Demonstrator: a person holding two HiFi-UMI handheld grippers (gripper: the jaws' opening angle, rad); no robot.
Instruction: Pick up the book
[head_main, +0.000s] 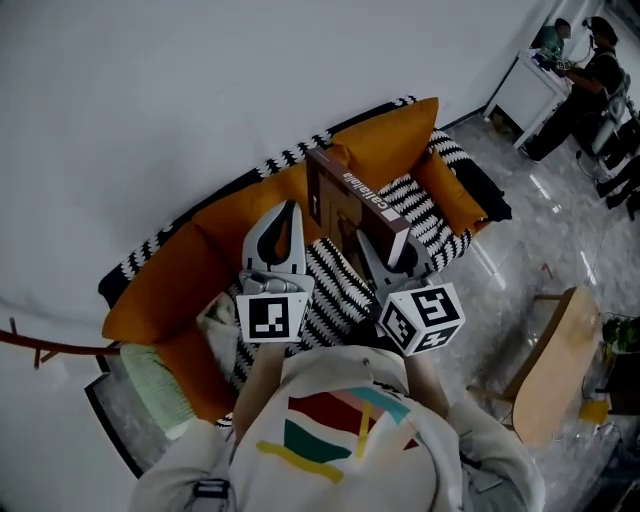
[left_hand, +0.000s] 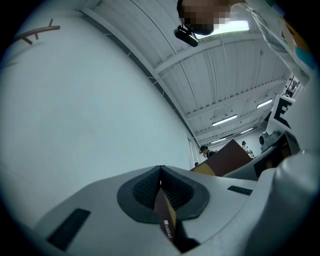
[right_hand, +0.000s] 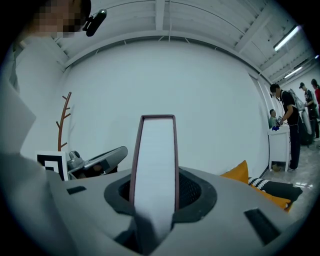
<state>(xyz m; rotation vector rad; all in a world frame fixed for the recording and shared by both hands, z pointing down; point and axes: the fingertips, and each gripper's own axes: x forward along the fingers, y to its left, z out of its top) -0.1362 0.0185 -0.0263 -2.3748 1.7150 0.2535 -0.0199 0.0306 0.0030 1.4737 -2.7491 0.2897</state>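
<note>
Book: a brown hardback (head_main: 350, 200) is held in the air over the sofa, touching neither seat nor cushions as far as the head view shows.
Long axis: in the head view it runs from the right tongs up and away toward the sofa back, with the printed spine turned to the right.
Right tongs: the right tongs (head_main: 385, 252) are closed partway on the near end of the book. In the right gripper view (right_hand: 156, 175) the white page block (right_hand: 156, 150) stands upright between the pads, a cover on each side.
Left tongs: the left tongs (head_main: 288, 215) sit at the book's left side. The left gripper view (left_hand: 160, 172) shows them nearly together on a thin brown, printed edge of the book (left_hand: 167, 216), probably one cover.
Nearer hand: the right one seems to bear the weight, while the left only pinches an edge.
Below: orange cushions (head_main: 385, 150) and a black-and-white striped blanket (head_main: 330, 285) lie right under the book.
Around: the white wall is behind the sofa, a wooden stool (head_main: 560, 360) stands on the floor to the right, and people (head_main: 590, 70) stand well apart at a white worktop (head_main: 525, 90).
In the way: nothing lies between book and body.
Risk: the thin left hold could slip or bend the cover.
</note>
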